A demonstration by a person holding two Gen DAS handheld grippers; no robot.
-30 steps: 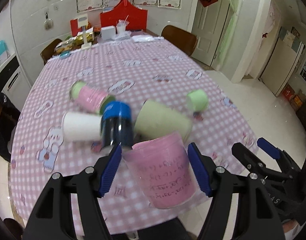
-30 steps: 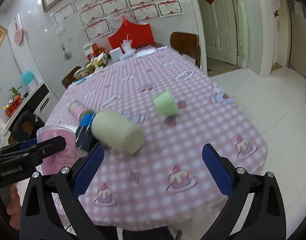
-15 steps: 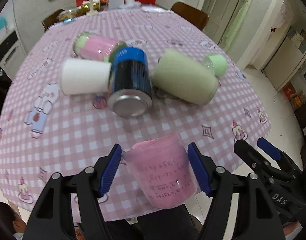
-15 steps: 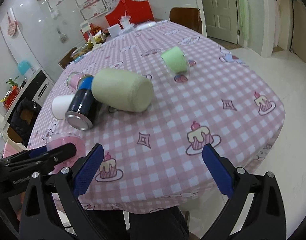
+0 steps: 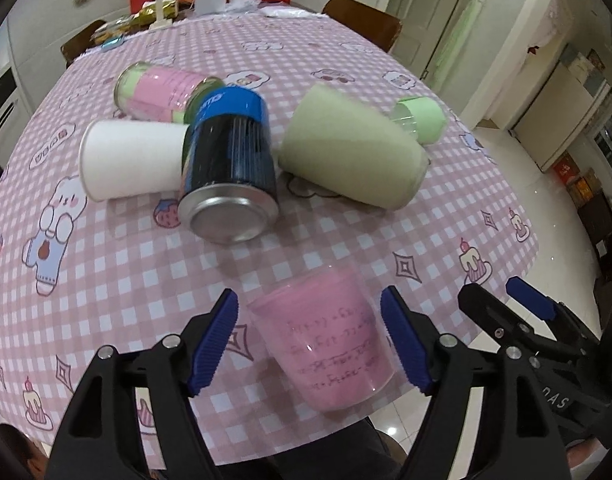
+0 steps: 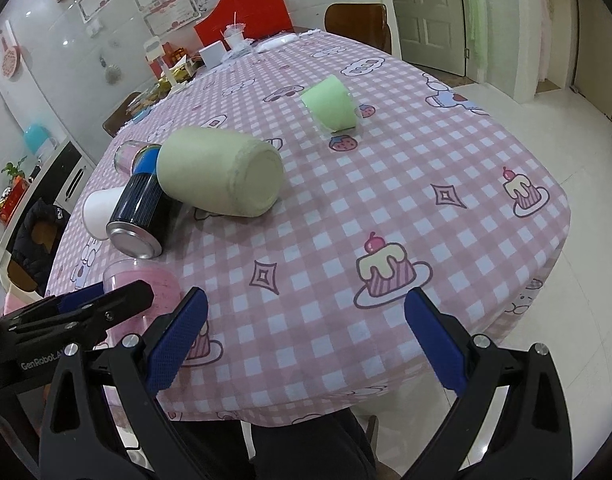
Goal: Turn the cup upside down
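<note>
The pink cup (image 5: 326,340) is seen between the wide left jaws, at 12 o'clock, axis tilted, near the table (image 5: 106,264) edge. The right gripper (image 6: 306,344) is held wide, empty, farther off.

On the counter (image 5: 106,272), a cup (image 5: 330,344) stands at the near edge between the left tool's (image 5: 310,340) fingers. Behind it lies a can (image 5: 230,168), a paper cup (image 5: 130,160) to its left, a large cup (image 5: 354,156) to its right.
</note>
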